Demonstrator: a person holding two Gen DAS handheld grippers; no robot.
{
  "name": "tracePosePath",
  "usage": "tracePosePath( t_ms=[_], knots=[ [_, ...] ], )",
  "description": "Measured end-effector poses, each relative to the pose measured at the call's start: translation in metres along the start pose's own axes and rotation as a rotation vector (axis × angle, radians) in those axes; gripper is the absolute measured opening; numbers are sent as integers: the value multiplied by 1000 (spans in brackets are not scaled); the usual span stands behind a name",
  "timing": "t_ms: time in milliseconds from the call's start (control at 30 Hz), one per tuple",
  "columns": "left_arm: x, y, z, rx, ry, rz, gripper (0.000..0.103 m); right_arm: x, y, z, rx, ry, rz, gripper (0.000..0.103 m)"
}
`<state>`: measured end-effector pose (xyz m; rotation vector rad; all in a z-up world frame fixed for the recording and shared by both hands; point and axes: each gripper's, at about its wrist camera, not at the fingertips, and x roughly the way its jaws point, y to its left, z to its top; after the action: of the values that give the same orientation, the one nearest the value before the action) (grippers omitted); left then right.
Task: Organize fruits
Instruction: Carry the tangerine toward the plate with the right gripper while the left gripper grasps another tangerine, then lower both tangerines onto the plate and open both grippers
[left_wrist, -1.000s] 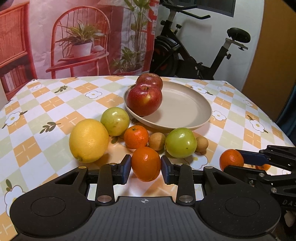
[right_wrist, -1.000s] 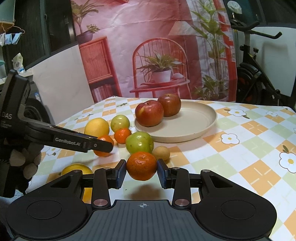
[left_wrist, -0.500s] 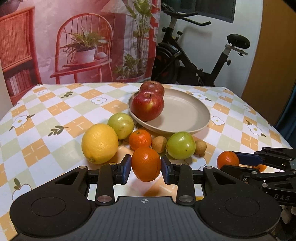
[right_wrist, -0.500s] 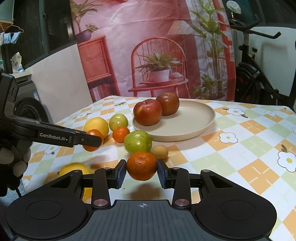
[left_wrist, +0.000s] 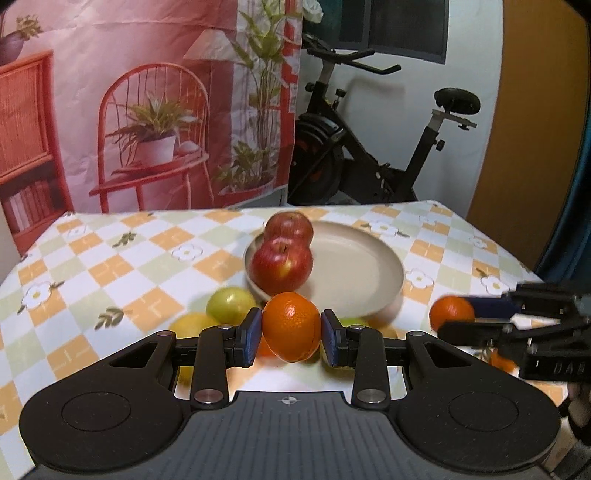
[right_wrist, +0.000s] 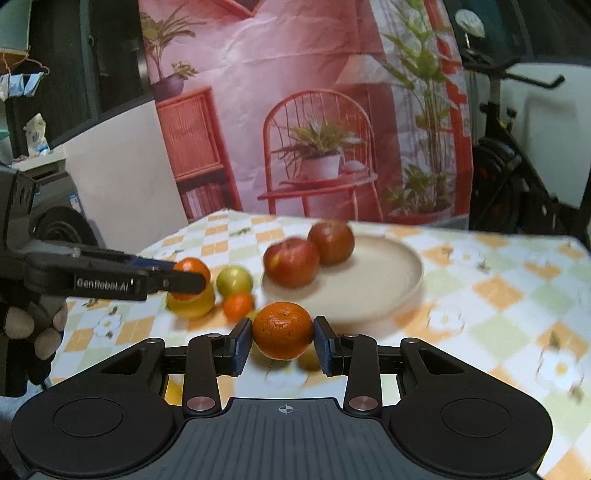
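Orange fruit on both sides: the left gripper (left_wrist: 291, 334) is clamped on an orange (left_wrist: 291, 325), and the right gripper (right_wrist: 282, 339) is pinching a mandarin (right_wrist: 282, 329), both lifted off the checkered surface (left_wrist: 110, 266). Just ahead of both grippers sits the beige plate (left_wrist: 354, 266) with two red apples (left_wrist: 282, 264) at its left edge. A green apple (right_wrist: 233, 280), lemon (right_wrist: 190, 306) and small mandarin (right_wrist: 238, 306) lie ahead-left of the right gripper.

Round dimpled orange mandarin (right_wrist: 283, 329) clamped between blue-padded black right gripper (right_wrist: 283, 341), above checked floral tablecloth (right_wrist: 517, 291).
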<state>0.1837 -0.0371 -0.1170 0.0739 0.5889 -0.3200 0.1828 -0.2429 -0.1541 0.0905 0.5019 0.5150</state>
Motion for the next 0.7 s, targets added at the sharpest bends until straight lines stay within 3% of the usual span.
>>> tracePosePath(
  t_ms=[167,333,700],
  knots=[
    [15,-8,17,42,-14,-12,37,8,-17,39,-51,-22,-12,33],
    [45,-16,23,60,38,-31,37,35,-39,64,-95,-4,-38,33],
    [96,-22,22,57,147,-47,36,112,-82,64,-102,122,-55,33]
  ],
)
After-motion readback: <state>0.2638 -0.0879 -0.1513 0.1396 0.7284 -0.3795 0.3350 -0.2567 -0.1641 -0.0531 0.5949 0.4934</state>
